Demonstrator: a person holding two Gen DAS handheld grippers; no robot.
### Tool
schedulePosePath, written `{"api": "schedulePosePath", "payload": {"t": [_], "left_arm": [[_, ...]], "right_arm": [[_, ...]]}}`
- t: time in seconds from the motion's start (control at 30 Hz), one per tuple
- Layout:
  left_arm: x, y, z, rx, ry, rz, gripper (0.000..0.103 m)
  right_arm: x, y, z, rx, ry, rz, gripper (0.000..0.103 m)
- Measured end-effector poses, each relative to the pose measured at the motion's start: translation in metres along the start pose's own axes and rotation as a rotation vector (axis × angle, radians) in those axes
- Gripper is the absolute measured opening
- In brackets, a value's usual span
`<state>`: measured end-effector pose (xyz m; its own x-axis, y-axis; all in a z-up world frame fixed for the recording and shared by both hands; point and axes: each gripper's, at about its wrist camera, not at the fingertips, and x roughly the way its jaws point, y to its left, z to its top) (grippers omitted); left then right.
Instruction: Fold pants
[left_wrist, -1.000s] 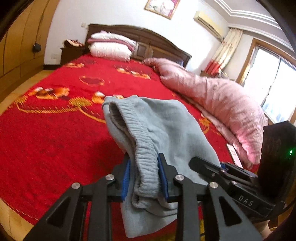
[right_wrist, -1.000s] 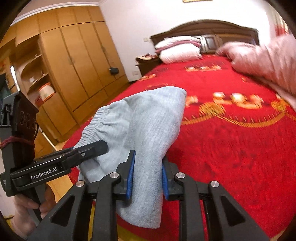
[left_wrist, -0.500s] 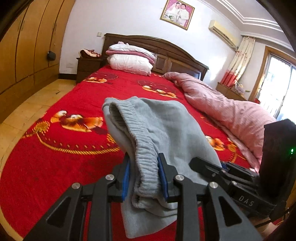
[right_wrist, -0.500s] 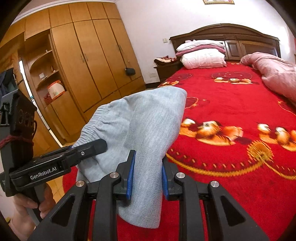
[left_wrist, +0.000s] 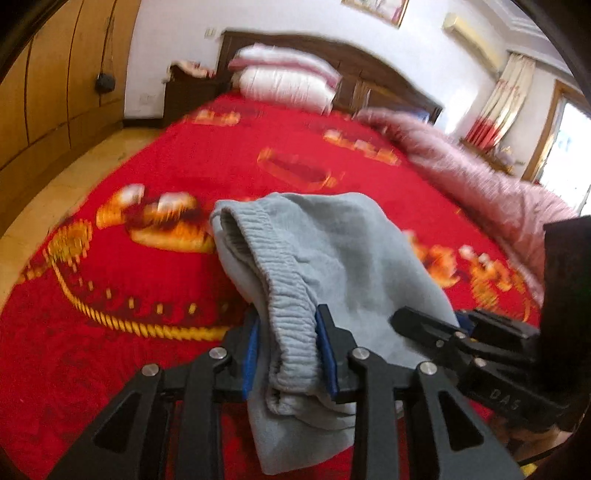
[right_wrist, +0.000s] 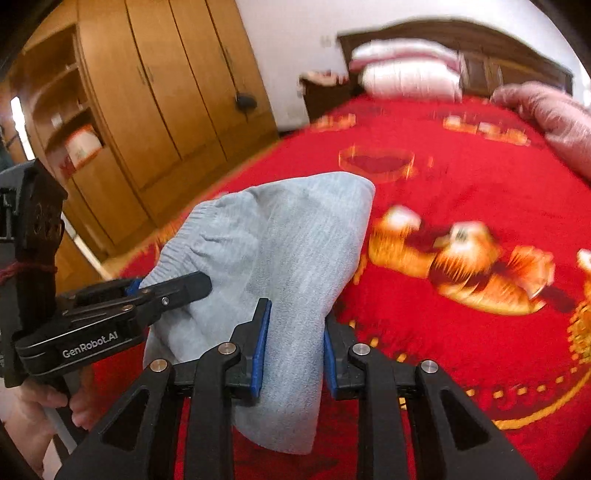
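Above the foot of a wide bed covered by a red blanket with gold and orange woven figures (left_wrist: 155, 280), a bundle of light grey-blue soft knit pants (left_wrist: 332, 258) hangs in the air between two black two-finger claws. At the left of the bundle, the left gripper (left_wrist: 288, 354) has its blue-padded fingers pressed onto the ribbed elastic waistband, which runs up and away from the pads in an open loop while loose cloth droops below them. In the right wrist view the same claw (right_wrist: 173, 288) reaches in from the left edge and bites the gathered waistband edge of the pants (right_wrist: 288, 251). Further right, the right gripper (right_wrist: 293, 350) pinches a smooth folded thickness of the fabric between its blue pads; the cloth rises above the fingers to a rounded corner and hangs beneath them. At the far right of the bed lies a rumpled pink quilt (left_wrist: 480, 184). White pillows (left_wrist: 288, 81) rest against the dark wooden headboard, blurred.
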<state>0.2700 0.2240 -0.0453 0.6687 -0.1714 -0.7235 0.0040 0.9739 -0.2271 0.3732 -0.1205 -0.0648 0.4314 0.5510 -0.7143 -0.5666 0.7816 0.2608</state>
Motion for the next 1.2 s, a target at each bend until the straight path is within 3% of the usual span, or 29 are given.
{"api": "schedulePosePath", "payload": {"t": [0.03,0.1,0.13,0.27,0.43,0.6,0.73,0.9,1.07,1.2], "left_arm": [[0.006,0.004,-0.003,-0.003,0.015,0.009,0.035],[0.01,0.013,-0.011,-0.025,0.003,0.016,0.052],[0.008,0.017,-0.012,-0.046,-0.001,0.013,0.054],[-0.006,0.02,-0.015,-0.081,0.001,0.018,0.055],[-0.039,0.01,-0.023,-0.083,-0.006,0.072,0.057],[-0.064,-0.002,-0.039,-0.074,0.015,0.128,0.065],[-0.077,-0.013,-0.053,-0.065,0.025,0.155,0.076],[-0.082,-0.027,-0.067,-0.071,0.068,0.182,0.092],[-0.078,-0.035,-0.076,-0.065,0.103,0.205,0.096],[-0.077,-0.039,-0.08,-0.067,0.082,0.218,0.102]], "right_arm": [[0.004,-0.001,-0.003,0.0,0.005,-0.008,0.036],[0.004,-0.011,-0.005,0.041,0.007,0.026,0.037],[0.004,-0.016,-0.005,0.07,0.02,0.044,0.038],[-0.013,-0.021,-0.01,0.128,0.034,0.06,0.039],[-0.047,-0.01,-0.028,0.098,0.014,0.033,0.04],[-0.073,0.003,-0.044,0.055,0.017,-0.014,0.042],[-0.088,0.012,-0.056,0.016,0.008,-0.045,0.056],[-0.098,0.021,-0.067,-0.016,0.009,-0.082,0.066],[-0.096,0.019,-0.077,-0.007,0.05,-0.092,0.073],[-0.095,0.014,-0.08,0.014,0.054,-0.106,0.083]]}}
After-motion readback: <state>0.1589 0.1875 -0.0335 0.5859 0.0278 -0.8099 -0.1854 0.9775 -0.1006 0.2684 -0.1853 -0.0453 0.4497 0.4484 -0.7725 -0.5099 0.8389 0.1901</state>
